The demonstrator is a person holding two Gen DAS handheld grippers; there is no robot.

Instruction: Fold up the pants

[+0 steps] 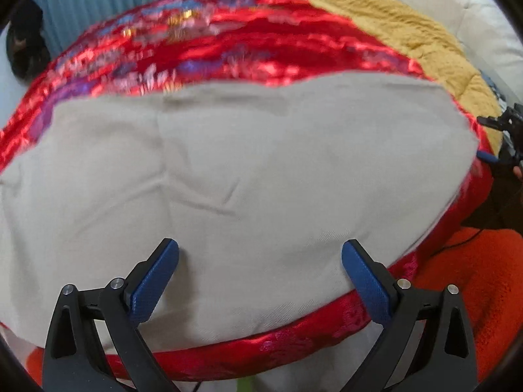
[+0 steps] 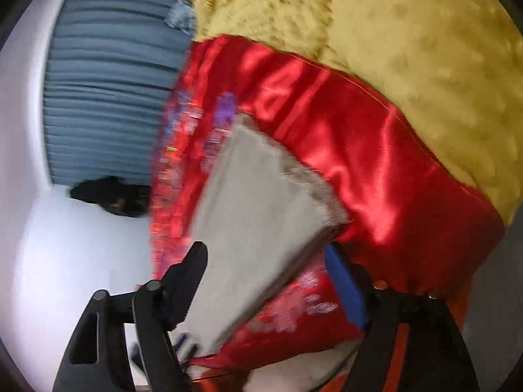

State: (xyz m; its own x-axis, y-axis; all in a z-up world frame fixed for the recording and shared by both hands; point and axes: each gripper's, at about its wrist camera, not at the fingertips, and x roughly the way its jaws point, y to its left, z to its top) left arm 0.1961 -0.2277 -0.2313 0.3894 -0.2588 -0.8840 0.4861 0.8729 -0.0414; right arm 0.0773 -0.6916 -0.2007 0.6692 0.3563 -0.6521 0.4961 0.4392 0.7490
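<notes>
The beige pants (image 1: 248, 170) lie flat and wide on a shiny red embroidered cover (image 1: 209, 52). My left gripper (image 1: 260, 251) is open just above their near edge, holding nothing. In the right wrist view the pants (image 2: 258, 215) run as a narrow folded strip with a frayed hem at the right. My right gripper (image 2: 266, 258) is open, its jaws either side of the strip's near end; the frame is blurred. The right gripper also shows in the left wrist view (image 1: 493, 137) at the far right edge of the pants.
A mustard fleece blanket (image 1: 392, 23) covers the bed beyond the red cover. An orange cloth (image 1: 480, 281) lies at the lower right. Blue-grey curtains (image 2: 111, 75) and a dark object (image 2: 111, 196) stand at the left. A thin black cable (image 1: 464, 241) crosses the orange cloth.
</notes>
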